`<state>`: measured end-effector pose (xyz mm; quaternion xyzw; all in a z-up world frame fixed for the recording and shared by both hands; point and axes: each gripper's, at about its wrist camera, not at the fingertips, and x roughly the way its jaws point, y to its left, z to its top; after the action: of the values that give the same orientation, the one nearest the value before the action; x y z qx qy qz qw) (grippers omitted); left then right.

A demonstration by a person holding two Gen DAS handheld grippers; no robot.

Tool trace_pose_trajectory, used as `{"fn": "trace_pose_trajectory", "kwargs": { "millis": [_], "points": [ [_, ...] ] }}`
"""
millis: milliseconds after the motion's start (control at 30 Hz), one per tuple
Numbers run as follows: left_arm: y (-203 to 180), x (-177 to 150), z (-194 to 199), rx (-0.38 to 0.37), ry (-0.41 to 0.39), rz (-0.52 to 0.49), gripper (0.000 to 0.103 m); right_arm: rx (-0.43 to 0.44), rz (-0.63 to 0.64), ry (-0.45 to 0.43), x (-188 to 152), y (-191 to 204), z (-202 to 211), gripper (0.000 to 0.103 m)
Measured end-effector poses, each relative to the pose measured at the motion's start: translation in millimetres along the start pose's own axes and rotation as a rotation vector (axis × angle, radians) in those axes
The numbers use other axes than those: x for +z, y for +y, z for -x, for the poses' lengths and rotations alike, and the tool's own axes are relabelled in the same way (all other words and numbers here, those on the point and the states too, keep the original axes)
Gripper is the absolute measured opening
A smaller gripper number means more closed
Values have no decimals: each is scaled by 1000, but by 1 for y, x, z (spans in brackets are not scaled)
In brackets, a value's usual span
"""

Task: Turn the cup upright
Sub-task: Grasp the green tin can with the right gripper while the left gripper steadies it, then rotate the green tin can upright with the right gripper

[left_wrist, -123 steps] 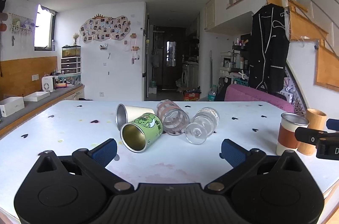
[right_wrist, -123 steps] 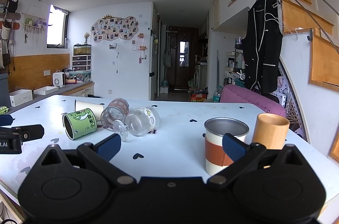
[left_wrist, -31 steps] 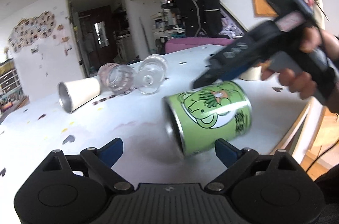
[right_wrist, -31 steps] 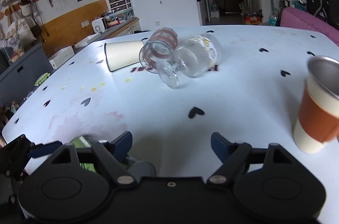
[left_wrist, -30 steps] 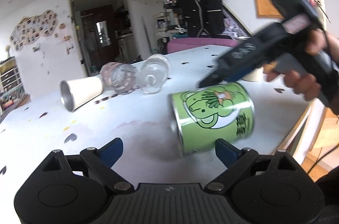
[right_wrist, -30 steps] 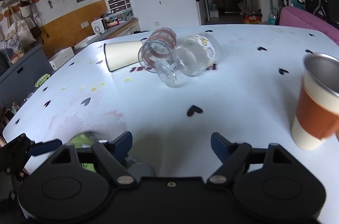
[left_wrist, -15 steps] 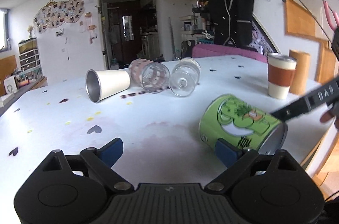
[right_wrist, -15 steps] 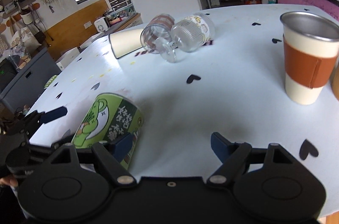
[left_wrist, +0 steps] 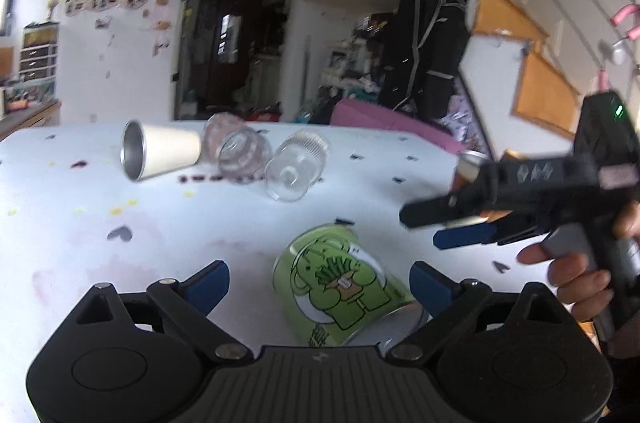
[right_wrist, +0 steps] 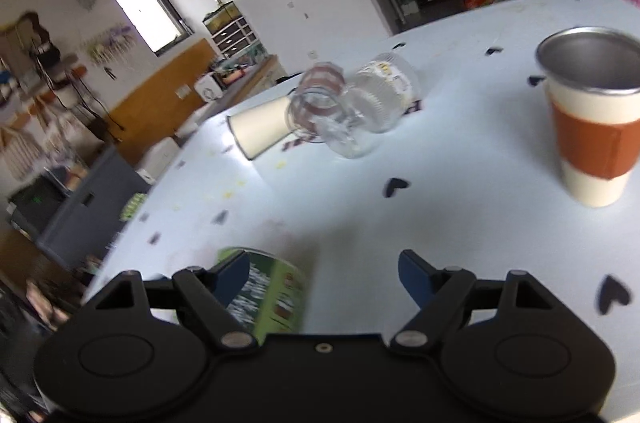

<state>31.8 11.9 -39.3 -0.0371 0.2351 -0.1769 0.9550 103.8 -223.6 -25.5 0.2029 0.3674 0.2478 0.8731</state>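
Note:
A green cartoon-print cup [left_wrist: 344, 287] lies on its side on the white table [left_wrist: 200, 223], its metal rim toward the near right. My left gripper [left_wrist: 320, 283] is open and the cup lies between its blue-padded fingers, touching neither that I can see. In the left wrist view the right gripper [left_wrist: 424, 227], held by a hand [left_wrist: 576, 275], hovers above and to the right of the cup. In the right wrist view the right gripper [right_wrist: 324, 275] is open, and the blurred green cup [right_wrist: 272, 299] sits by its left finger.
Lying at the back are a white metal cup [left_wrist: 160, 153], a pink-striped glass [left_wrist: 236, 151] and a clear glass [left_wrist: 296, 167]. An orange-banded cup [right_wrist: 588, 135] stands upright on the right. The table's near edge runs just below the grippers.
The green cup now lies between my left fingers instead of off to the right. The right gripper has lifted off it and sits higher and to the right.

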Motion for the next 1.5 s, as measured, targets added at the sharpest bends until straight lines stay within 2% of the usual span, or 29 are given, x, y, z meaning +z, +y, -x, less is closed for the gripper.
{"fn": "trace_pose_trajectory", "kwargs": {
  "millis": [100, 300, 367, 467, 500, 600, 767, 867, 1000, 1133, 1233, 1400, 1500],
  "points": [
    [2, -4, -3, -18, 13, 40, 95, 37, -10, 50, 3, 4, -12, 85],
    [6, -6, -3, -24, 12, 55, 95, 172, -51, 194, 9, 14, -49, 94],
    [6, -6, -3, -28, 12, 56, 95, 163, -69, 242, 9, 16, -64, 94],
    [6, -5, -3, -29, 12, 57, 95, 135, -134, 309, 8, 12, -82, 89],
    [6, -5, -3, -29, 12, 57, 95, 134, -150, 321, 8, 11, -85, 79],
    [6, -6, -1, -36, 10, 57, 95, 126, -111, 274, 6, 15, -76, 76],
    [0, -10, -1, -61, 10, 22, 94, 85, 135, 108, 2, 45, -33, 75],
    [-3, -12, -3, -93, 17, 15, 86, 58, 261, 43, -9, 61, -14, 74],
    [-9, -20, -10, -112, 37, -7, 76, -33, 425, -25, -25, 76, -3, 74],
    [-13, -28, -17, -89, 47, -44, 74, -76, 526, -25, -34, 82, -5, 73],
    [-13, -34, -20, -106, 50, -47, 70, -91, 573, -33, -41, 86, -10, 73],
    [-9, -39, -24, -102, 47, -42, 66, -113, 616, -35, -52, 91, -10, 74],
    [-6, -41, -23, -100, 49, -32, 65, -103, 607, -17, -58, 89, -14, 80]
  ]
}}
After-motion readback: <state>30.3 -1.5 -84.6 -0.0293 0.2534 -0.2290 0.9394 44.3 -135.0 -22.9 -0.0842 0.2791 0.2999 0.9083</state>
